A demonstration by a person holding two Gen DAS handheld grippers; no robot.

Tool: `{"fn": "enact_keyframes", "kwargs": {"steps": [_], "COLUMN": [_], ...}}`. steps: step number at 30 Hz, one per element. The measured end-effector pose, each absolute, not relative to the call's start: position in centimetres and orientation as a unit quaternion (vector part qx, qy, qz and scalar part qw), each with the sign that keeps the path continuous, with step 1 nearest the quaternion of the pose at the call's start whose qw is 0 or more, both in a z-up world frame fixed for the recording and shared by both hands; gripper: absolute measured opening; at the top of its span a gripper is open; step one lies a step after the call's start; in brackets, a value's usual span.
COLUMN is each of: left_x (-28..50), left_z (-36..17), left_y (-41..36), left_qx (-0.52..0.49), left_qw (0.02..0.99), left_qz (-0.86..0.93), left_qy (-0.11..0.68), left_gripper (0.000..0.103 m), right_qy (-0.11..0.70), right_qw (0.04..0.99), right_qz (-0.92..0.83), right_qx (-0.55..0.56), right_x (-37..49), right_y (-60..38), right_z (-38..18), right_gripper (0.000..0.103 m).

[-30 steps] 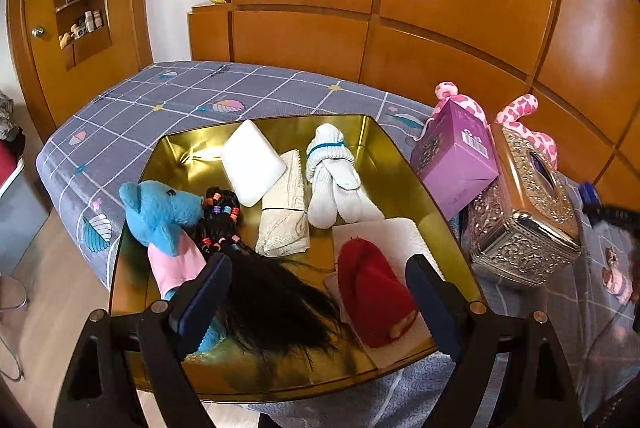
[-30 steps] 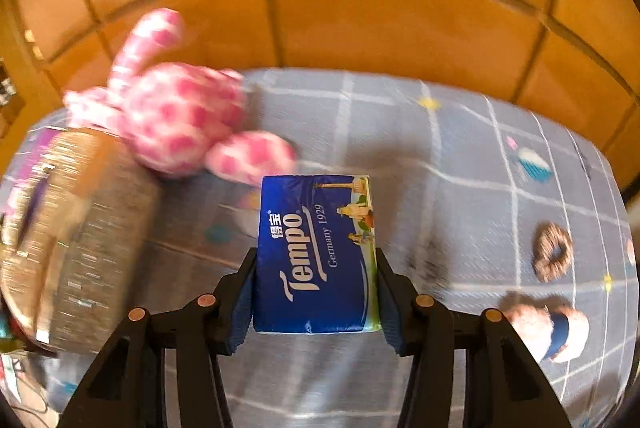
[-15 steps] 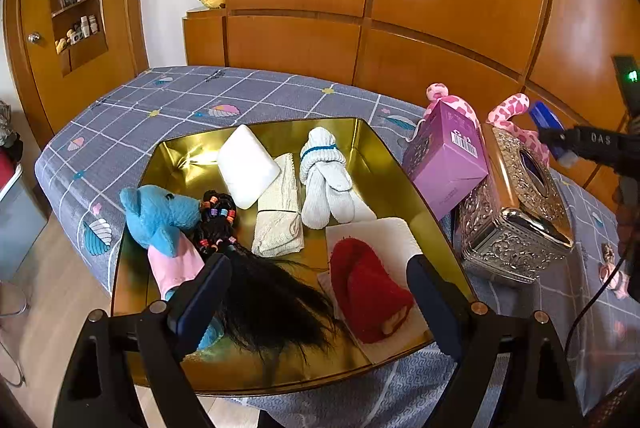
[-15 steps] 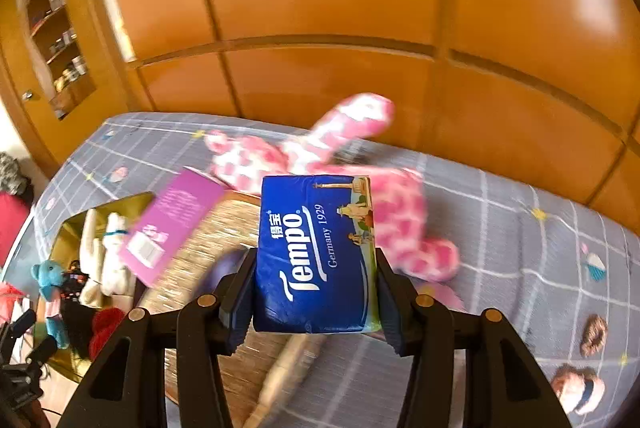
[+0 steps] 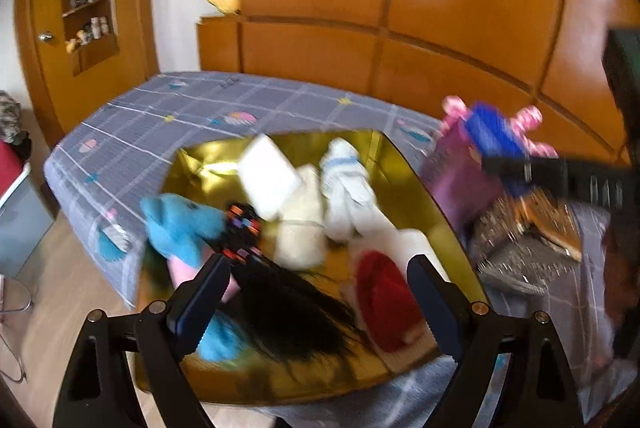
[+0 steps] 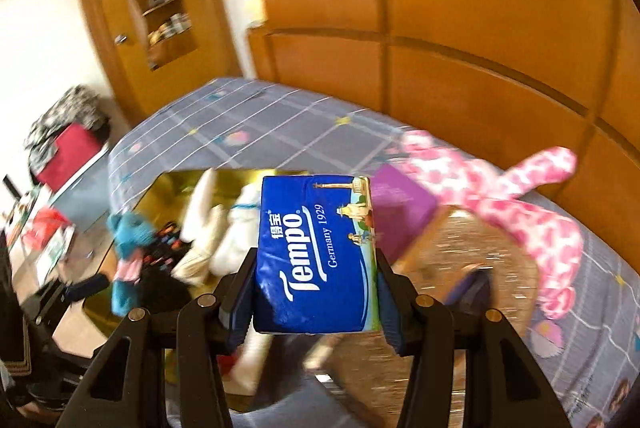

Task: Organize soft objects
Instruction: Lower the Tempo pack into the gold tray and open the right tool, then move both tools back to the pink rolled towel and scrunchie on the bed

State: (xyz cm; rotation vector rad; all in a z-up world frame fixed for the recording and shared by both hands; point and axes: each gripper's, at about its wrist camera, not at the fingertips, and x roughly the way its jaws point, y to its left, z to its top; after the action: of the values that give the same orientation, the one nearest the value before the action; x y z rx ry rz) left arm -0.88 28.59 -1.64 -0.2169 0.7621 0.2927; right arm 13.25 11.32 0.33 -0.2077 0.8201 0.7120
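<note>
Over the bed, tissue pack on its way to the gold tray

On my right hand-held gripper (image 6: pixel 316 304) the pads press both sides of the blue Tempo tissue pack (image 6: pixel 318 252), which hangs in the air above the ornate tissue box (image 6: pixel 472 256) and short of the gold tray (image 5: pixel 404 168). My left hand-held gripper (image 5: pixel 316 304) hovers over the tray's near edge with its jaws wide and nothing between them. Already in the tray I count 7 soft things: a blue plush (image 5: pixel 180 224), a black wig (image 5: pixel 288 304), a white pad (image 5: pixel 268 176), a cream cloth (image 5: pixel 300 228), white socks (image 5: pixel 348 184), a red hat (image 5: pixel 384 304) and a white towel (image 5: pixel 416 248) under it. Left, as I judge it: setting this pack down, then the pink spotted plush (image 6: pixel 516 196) lying on the bed (image 6: pixel 280 124) behind the purple box (image 6: pixel 400 212).
</note>
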Motion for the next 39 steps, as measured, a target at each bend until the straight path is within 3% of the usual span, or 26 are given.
{"fn": "enact_keyframes", "kwargs": {"steps": [8,16,18,20,25,39], "left_x": [-2.6,-2.6,-2.5,-2.5,-2.4,-1.3], "left_z": [0.0,-0.5,-0.6,-0.7,-0.7,-1.2], "left_y": [35.8,36.5,36.6,36.6,35.8,30.2], "left_qx": [-0.161,-0.161,-0.16,-0.162,-0.158,-0.118], "left_qw": [0.899,0.896,0.895,0.894,0.897,0.913], "left_qz": [0.237,0.242,0.243,0.244,0.235,0.161], "left_qy": [0.333,0.335,0.337,0.338,0.34,0.357], "left_gripper": [0.091,0.092,0.092,0.092,0.092,0.092], "right_qy": [0.416,0.447,0.458,0.461,0.466,0.378], "right_qw": [0.81,0.788,0.779,0.776,0.777,0.848], "right_qz": [0.394,0.398,0.403,0.407,0.406,0.344], "right_qx": [-0.124,-0.143,-0.144,-0.138,-0.117,-0.141], "right_x": [9.5,8.1,7.9,7.8,7.7,4.2], "right_y": [16.9,21.8,22.3,22.3,20.9,15.3], "right_z": [-2.6,-6.8,-7.6,-7.9,-7.4,-3.6], "right_gripper": [0.053,0.053,0.056,0.069,0.07,0.07]}}
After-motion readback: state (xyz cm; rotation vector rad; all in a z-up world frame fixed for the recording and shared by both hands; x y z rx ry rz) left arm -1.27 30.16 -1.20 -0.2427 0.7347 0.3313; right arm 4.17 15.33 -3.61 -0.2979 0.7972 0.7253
